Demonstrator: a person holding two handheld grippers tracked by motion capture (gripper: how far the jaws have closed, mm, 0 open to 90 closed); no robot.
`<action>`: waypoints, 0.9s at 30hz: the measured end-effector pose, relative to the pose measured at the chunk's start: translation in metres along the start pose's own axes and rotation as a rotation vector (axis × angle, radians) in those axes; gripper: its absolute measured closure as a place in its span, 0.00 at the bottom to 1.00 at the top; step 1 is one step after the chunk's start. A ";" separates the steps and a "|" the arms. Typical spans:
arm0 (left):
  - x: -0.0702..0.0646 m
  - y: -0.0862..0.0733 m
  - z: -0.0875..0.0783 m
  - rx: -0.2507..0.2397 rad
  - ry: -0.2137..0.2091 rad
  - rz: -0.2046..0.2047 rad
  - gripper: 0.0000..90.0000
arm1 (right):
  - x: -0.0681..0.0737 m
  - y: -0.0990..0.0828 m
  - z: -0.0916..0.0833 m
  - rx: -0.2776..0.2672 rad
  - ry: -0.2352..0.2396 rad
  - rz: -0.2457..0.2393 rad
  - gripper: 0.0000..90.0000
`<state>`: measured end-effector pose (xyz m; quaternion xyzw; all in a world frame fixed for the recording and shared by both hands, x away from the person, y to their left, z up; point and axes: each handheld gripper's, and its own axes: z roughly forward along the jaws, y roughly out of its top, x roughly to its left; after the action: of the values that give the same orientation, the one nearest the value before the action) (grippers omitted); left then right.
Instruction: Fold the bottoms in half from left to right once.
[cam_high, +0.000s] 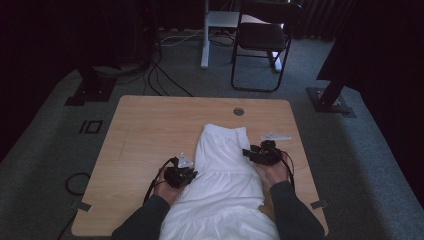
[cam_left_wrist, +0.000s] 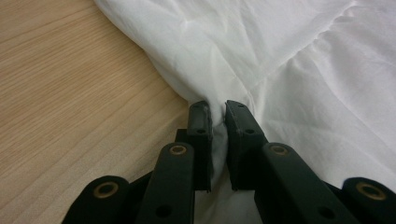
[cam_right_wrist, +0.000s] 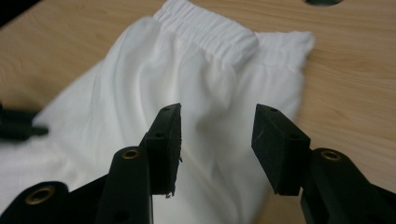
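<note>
A white garment (cam_high: 222, 170) with an elastic waistband (cam_right_wrist: 208, 30) lies along the middle of the wooden table (cam_high: 150, 130), waistband at the far end. At the cloth's left edge my left gripper (cam_high: 193, 174) is shut on it. In the left gripper view a fold of the garment (cam_left_wrist: 289, 56) is pinched between the jaws of that gripper (cam_left_wrist: 217, 109). My right gripper (cam_high: 246, 152) is at the cloth's right side. In its own view the right gripper (cam_right_wrist: 217, 121) stands open just above the garment (cam_right_wrist: 140, 93), with nothing pressed between the pads.
A round cable hole (cam_high: 238, 111) sits near the table's far edge. Bare wood (cam_left_wrist: 70, 93) lies left of the cloth. A black chair (cam_high: 262, 40) and a white desk leg (cam_high: 204, 45) stand on the carpet beyond, and cables trail on the floor at the left (cam_high: 75, 182).
</note>
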<state>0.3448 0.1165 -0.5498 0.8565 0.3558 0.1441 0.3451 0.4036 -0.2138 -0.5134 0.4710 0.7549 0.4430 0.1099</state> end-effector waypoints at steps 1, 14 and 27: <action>0.000 0.000 0.000 0.000 0.002 0.001 0.89 | -0.002 0.003 0.008 0.007 0.020 0.030 0.57; -0.002 -0.003 -0.003 0.015 -0.013 -0.002 0.79 | -0.013 0.024 0.026 0.014 -0.213 -0.078 0.97; -0.019 -0.015 -0.013 0.022 -0.032 0.014 0.85 | -0.024 -0.005 0.047 0.128 -0.272 -0.098 0.89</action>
<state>0.3172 0.1165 -0.5505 0.8649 0.3458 0.1287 0.3404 0.4410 -0.2076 -0.5505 0.4953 0.7819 0.3201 0.2021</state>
